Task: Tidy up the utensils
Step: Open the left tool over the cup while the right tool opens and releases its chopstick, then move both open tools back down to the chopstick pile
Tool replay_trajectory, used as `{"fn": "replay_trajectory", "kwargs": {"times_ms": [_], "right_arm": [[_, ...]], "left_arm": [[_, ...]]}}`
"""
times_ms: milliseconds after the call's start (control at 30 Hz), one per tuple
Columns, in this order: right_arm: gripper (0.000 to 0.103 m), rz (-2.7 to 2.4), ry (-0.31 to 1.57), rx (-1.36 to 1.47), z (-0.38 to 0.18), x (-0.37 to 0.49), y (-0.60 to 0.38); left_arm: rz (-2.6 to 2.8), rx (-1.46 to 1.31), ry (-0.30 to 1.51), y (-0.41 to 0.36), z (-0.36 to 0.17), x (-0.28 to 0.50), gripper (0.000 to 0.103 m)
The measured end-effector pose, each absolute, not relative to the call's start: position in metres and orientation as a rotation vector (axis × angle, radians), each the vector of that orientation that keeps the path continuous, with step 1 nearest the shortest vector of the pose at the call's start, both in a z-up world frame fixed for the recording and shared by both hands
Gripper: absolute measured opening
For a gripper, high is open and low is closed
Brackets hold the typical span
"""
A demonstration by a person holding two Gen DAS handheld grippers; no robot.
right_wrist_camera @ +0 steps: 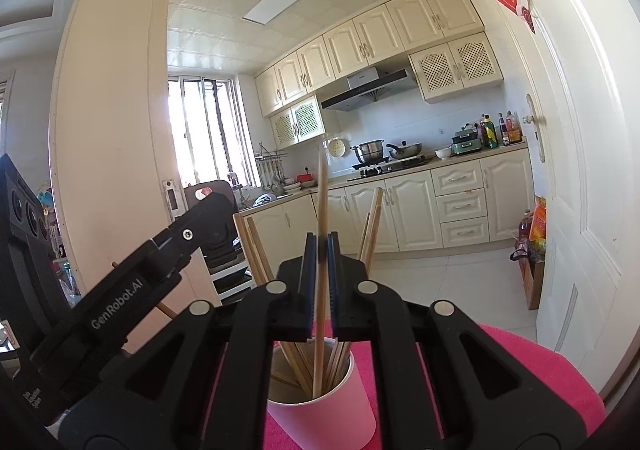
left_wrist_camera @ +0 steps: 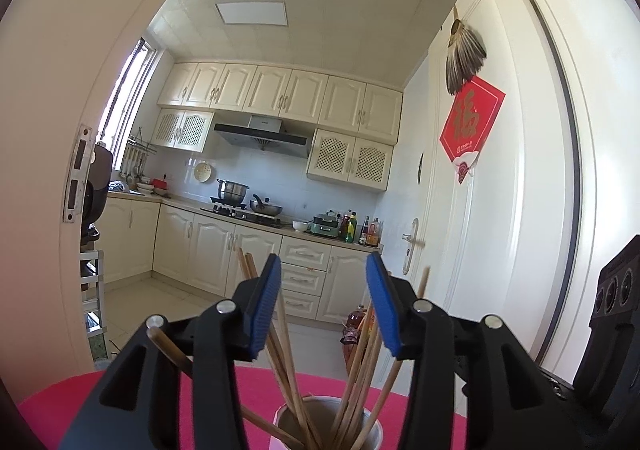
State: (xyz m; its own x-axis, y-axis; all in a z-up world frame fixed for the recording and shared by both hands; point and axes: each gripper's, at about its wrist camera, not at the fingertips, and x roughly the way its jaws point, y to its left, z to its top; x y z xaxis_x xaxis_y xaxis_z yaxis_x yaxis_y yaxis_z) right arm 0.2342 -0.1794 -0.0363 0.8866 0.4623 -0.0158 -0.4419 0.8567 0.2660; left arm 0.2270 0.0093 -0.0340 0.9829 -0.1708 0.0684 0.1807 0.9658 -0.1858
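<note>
A pink cup [right_wrist_camera: 324,416] with a steel inside stands on the pink table and holds several wooden chopsticks [right_wrist_camera: 298,364]. My right gripper [right_wrist_camera: 320,246] is shut on one upright chopstick [right_wrist_camera: 321,202] whose lower end is inside the cup. In the left wrist view the cup [left_wrist_camera: 370,432] sits at the bottom with chopsticks [left_wrist_camera: 360,362] fanning up between the fingers. My left gripper [left_wrist_camera: 324,302] is open just above the cup, holding nothing. The left gripper's body [right_wrist_camera: 120,302] shows at the left of the right wrist view.
The pink table [right_wrist_camera: 540,378] carries the cup. Behind is a kitchen with cream cabinets [left_wrist_camera: 280,258], a stove with pots [left_wrist_camera: 244,198] and an open white door [left_wrist_camera: 492,210] at the right. The right gripper's body [left_wrist_camera: 612,330] is at the right edge.
</note>
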Motion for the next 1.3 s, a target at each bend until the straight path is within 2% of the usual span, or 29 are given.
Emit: {"fn": "replay_trajectory", "kwargs": {"times_ms": [167, 433, 533, 600, 733, 767, 800, 833, 967, 1100, 1300], "right_arm": [[0.007, 0.464, 0.088, 0.251, -0.034, 0.235, -0.179], [0.007, 0.445, 0.095, 0.239, -0.02, 0.219, -0.183], [0.016, 0.439, 0.103, 0.242, -0.017, 0.208, -0.186], [0.025, 0.43, 0.101, 0.234, -0.015, 0.198, -0.188], [0.026, 0.401, 0.109, 0.229, -0.011, 0.176, -0.195], [0.031, 0.397, 0.111, 0.229, -0.01, 0.171, -0.196], [0.043, 0.39, 0.114, 0.229, -0.009, 0.168, -0.199], [0.05, 0.379, 0.113, 0.227, -0.009, 0.16, -0.2], [0.051, 0.369, 0.121, 0.214, -0.007, 0.136, -0.206], [0.054, 0.343, 0.168, 0.189, -0.012, 0.12, -0.207], [0.054, 0.334, 0.314, 0.156, -0.032, 0.117, -0.201]], "left_arm": [[-0.184, -0.214, -0.046, 0.01, -0.03, 0.228, 0.049], [-0.175, -0.199, -0.006, 0.009, -0.017, 0.215, 0.05], [-0.175, -0.194, 0.015, 0.009, -0.013, 0.204, 0.053], [-0.16, -0.18, 0.023, 0.008, -0.011, 0.195, 0.053], [-0.14, -0.152, 0.055, 0.005, -0.005, 0.176, 0.053], [-0.135, -0.144, 0.065, 0.004, -0.004, 0.17, 0.053], [-0.129, -0.138, 0.073, 0.003, -0.003, 0.166, 0.053], [-0.126, -0.132, 0.083, 0.002, -0.002, 0.16, 0.053], [-0.116, -0.116, 0.11, 0.001, -0.002, 0.138, 0.053], [-0.107, -0.111, 0.165, 0.004, -0.006, 0.118, 0.06], [-0.114, -0.081, 0.36, 0.007, -0.028, 0.111, 0.061]]}}
